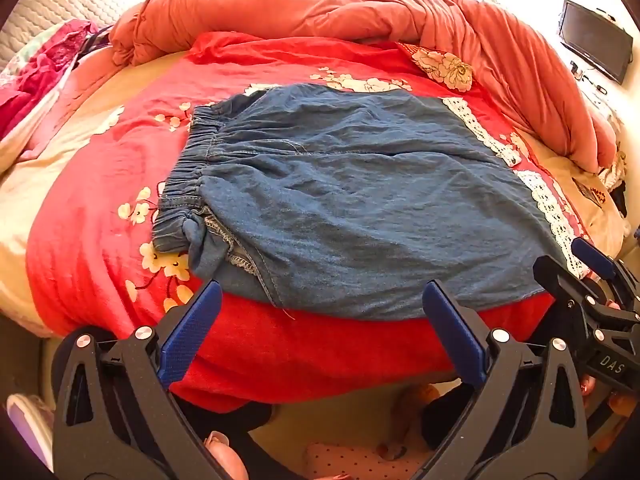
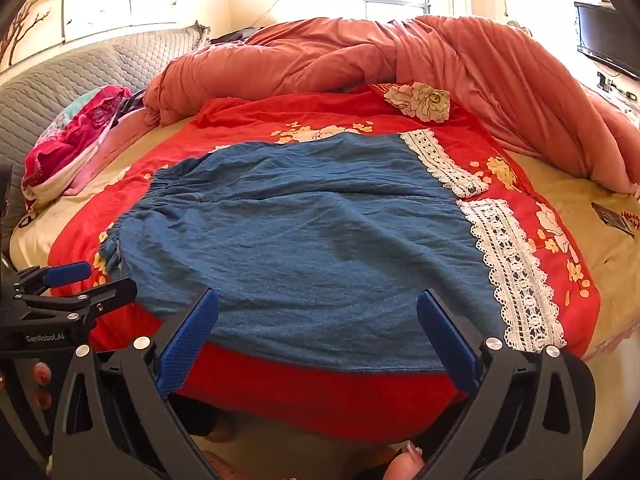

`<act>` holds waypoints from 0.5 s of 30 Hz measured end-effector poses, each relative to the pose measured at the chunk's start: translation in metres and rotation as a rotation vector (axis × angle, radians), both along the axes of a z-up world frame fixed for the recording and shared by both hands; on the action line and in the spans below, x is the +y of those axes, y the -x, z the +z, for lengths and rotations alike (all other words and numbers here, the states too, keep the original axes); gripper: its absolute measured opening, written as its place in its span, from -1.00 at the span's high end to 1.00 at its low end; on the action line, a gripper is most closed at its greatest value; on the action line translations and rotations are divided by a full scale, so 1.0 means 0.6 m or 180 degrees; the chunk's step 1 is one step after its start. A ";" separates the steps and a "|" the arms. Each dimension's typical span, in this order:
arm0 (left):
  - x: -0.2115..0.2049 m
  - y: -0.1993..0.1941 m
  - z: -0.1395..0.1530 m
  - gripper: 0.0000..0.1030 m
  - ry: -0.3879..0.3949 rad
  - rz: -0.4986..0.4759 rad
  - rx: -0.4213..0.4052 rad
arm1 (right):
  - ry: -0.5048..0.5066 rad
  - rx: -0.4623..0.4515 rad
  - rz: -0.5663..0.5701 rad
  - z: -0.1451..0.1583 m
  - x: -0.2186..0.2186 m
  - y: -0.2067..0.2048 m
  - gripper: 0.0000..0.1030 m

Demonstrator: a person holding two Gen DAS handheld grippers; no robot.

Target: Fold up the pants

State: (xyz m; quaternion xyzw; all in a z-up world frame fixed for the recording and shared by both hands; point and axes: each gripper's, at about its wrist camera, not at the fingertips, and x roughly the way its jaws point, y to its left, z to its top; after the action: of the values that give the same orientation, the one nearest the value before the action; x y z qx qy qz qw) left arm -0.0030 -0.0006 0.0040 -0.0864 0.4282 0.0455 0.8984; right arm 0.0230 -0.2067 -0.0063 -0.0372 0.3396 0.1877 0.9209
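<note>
Blue denim pants (image 1: 340,200) lie flat on the red floral bedspread (image 1: 100,240), elastic waistband (image 1: 188,168) at the left and white lace hems (image 1: 544,200) at the right. They also show in the right wrist view (image 2: 312,240), with the lace hems (image 2: 508,264) at the right. My left gripper (image 1: 322,298) is open and empty, just short of the pants' near edge. My right gripper (image 2: 318,308) is open and empty over the near edge. Each gripper shows in the other's view: the right one (image 1: 592,272) at the right, the left one (image 2: 80,280) at the left.
A bunched salmon duvet (image 1: 360,12) lies along the far and right sides of the bed. A pile of pink clothes (image 2: 76,136) sits at the far left by the grey headboard (image 2: 80,68). A TV (image 1: 596,40) stands at the right. The bed's near edge (image 2: 320,400) is below the grippers.
</note>
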 end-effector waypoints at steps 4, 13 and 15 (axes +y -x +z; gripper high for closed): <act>0.001 -0.001 -0.002 -0.84 0.0004 0.0002 0.0003 | 0.0008 0.0016 -0.0019 0.000 -0.001 -0.001 -0.92; 0.007 0.000 -0.003 -0.84 -0.0012 0.0043 -0.0001 | 0.0010 -0.0009 -0.0014 0.001 -0.003 0.001 -0.92; 0.009 0.000 -0.003 -0.84 -0.0011 0.0048 0.0002 | 0.0011 0.0005 -0.0016 0.001 -0.003 -0.002 -0.92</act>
State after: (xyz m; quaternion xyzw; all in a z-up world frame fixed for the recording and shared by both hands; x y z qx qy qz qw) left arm -0.0028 0.0050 0.0021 -0.0881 0.4278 0.0530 0.8980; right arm 0.0243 -0.2082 -0.0058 -0.0378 0.3408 0.1847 0.9210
